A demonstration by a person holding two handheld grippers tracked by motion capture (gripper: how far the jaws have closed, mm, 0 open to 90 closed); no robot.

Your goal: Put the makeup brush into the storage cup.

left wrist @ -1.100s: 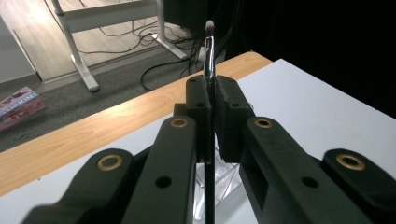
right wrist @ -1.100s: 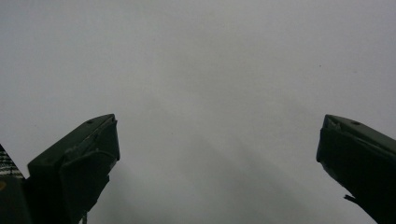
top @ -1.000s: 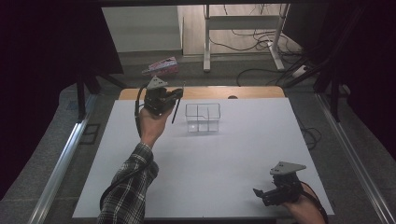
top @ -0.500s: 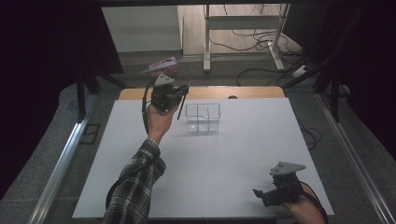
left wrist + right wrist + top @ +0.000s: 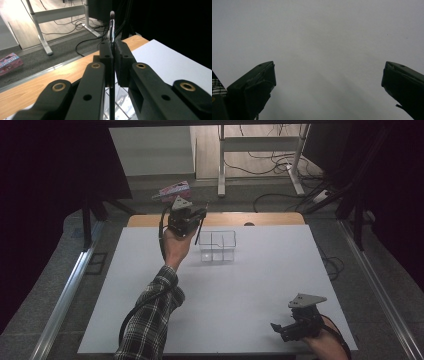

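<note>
Your left claw (image 5: 196, 222), clamped on the makeup brush (image 5: 111, 22), has drifted right toward the clear organizer (image 5: 218, 245); insertion looks next. Right claw (image 5: 328, 82) rests open.

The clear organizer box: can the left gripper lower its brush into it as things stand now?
Probably yes. The left gripper, shut on the brush, hangs beside the clear organizer box, whose top is open, with nothing between them.

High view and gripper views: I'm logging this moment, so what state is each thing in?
Left gripper: shut on the makeup brush, raised beside the organizer.
Makeup brush: clamped, bristle tip up.
Clear organizer: upright on the table, looks empty.
Right gripper: open, nothing between its jaws, low over the white table.
</note>
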